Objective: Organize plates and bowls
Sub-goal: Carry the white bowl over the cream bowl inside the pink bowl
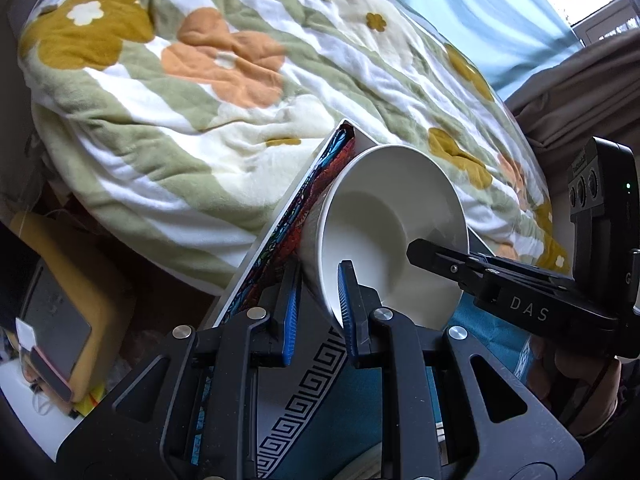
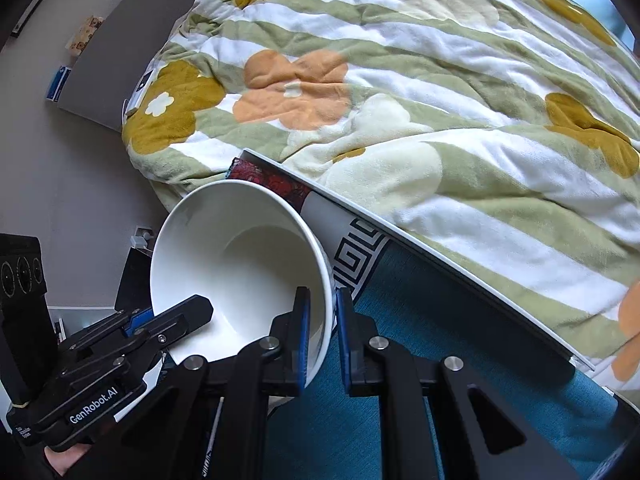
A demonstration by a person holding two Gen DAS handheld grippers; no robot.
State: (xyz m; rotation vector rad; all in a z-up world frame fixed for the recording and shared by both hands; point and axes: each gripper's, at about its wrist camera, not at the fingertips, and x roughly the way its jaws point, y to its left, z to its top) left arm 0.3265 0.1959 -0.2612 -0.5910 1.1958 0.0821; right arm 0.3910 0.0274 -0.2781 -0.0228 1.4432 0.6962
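From the left wrist camera, the left gripper (image 1: 318, 304) has its jaws pinched narrow on the wall of a white bowl (image 1: 384, 220), one blue pad inside the rim and the other outside it. The bowl is tipped steeply, its opening turned toward the camera and its inside bare and glossy. Its outer wall lies against a tilted, flat box (image 1: 296, 216) with a white edge, a red and blue patterned side and a black key pattern on white lower down (whether it is a box or a thick book, I cannot tell). The right gripper (image 1: 416, 248) comes in from the right, its black tips at the bowl's opposite rim. Behind everything lies a bed with a quilt (image 1: 200, 80) striped green and white, with orange and mustard flowers.

From the right wrist camera, the right gripper (image 2: 320, 322) also clamps the bowl (image 2: 240, 256), its jaws drawn narrow across the wall near the rim, one pad inside and one outside. The left gripper (image 2: 200, 308) reaches in from the lower left to the bowl's near rim, with part of a hand (image 2: 64, 460) below it. The box (image 2: 352, 240) slopes beside the bowl, and a teal surface (image 2: 440, 360) spreads below. The quilt (image 2: 440, 120) fills the upper half of the view.
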